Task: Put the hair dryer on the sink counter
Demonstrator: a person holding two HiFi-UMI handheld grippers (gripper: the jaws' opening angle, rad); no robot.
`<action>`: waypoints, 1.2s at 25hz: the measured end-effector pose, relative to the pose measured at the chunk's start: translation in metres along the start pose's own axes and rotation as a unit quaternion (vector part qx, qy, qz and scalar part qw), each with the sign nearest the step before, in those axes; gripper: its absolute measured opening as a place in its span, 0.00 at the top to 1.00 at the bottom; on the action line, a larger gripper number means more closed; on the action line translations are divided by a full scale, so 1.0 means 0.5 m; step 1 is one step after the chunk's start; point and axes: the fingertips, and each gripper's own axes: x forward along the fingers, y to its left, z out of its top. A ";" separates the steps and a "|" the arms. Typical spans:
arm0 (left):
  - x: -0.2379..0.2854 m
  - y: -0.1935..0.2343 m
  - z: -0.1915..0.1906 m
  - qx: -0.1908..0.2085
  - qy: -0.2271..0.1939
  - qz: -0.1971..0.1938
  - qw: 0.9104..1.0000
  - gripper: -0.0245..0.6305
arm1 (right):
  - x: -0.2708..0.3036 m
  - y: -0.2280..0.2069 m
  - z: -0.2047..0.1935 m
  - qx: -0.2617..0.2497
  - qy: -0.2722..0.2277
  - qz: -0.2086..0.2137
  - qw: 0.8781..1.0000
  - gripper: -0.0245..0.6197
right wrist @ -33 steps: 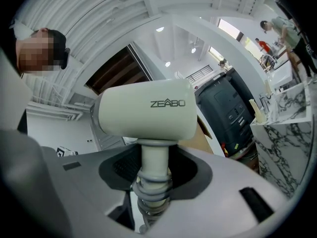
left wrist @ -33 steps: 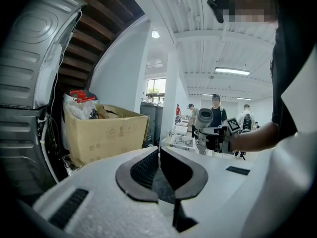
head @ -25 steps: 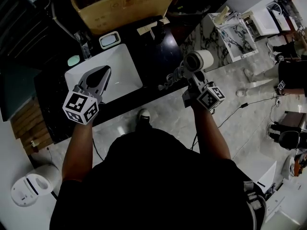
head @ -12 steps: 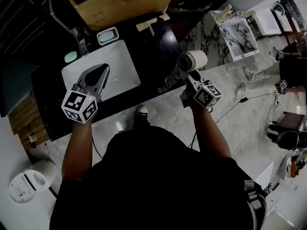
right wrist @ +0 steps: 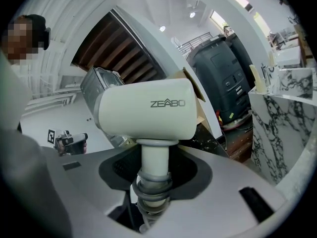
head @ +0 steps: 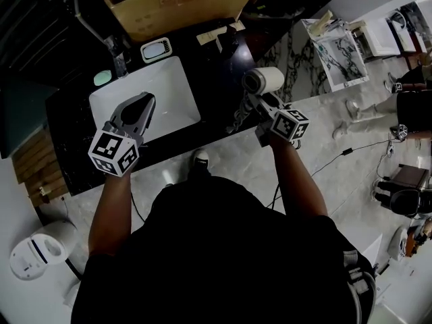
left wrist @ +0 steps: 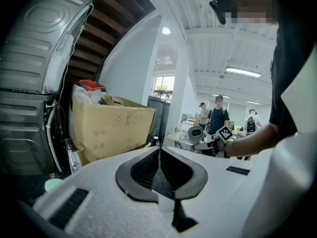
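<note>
Our right hand-held gripper (right wrist: 154,182) clamps the hair dryer (right wrist: 148,110) by its handle, handle in line with the jaws and barrel crosswise past their tips, the black desk (head: 214,86) just ahead and below; our left hand-held gripper (left wrist: 159,175), farther off, is closed, empty.

Below me the floor (head: 233,155) is pale grey stone with faint veining. A black desk (head: 67,137) runs across it, with a white rectangular sink (head: 169,93) let into the top and a big cardboard box (head: 175,9) behind the sink. Dark wooden slats (left wrist: 106,29) climb beside a plain white wall (left wrist: 126,68). Farther off, a window (left wrist: 164,85) glows with daylight, and a strip light (left wrist: 242,72) burns on the white ribbed ceiling (left wrist: 218,38).
</note>
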 end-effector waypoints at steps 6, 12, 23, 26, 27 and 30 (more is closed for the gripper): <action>0.000 0.018 -0.008 -0.008 -0.001 0.007 1.000 0.93 | 0.033 -0.009 -0.015 0.004 0.040 -0.007 0.999 0.70; 0.001 0.020 -0.005 -0.011 -0.001 0.005 1.000 0.93 | 0.073 -0.031 -0.024 -0.018 0.097 -0.022 0.995 0.70; -0.025 0.039 -0.013 -0.020 -0.004 0.019 1.000 0.93 | 0.147 -0.054 -0.069 -0.054 0.207 -0.056 0.975 0.70; -0.033 0.044 -0.012 -0.022 -0.006 0.024 0.999 0.93 | 0.166 -0.057 -0.098 -0.055 0.247 -0.058 0.966 0.70; -0.036 0.045 -0.012 -0.022 -0.007 0.025 0.999 0.93 | 0.172 -0.057 -0.106 -0.056 0.257 -0.059 0.963 0.70; -0.040 0.044 -0.011 -0.021 -0.005 0.025 0.999 0.93 | 0.189 -0.062 -0.122 -0.054 0.277 -0.063 0.957 0.70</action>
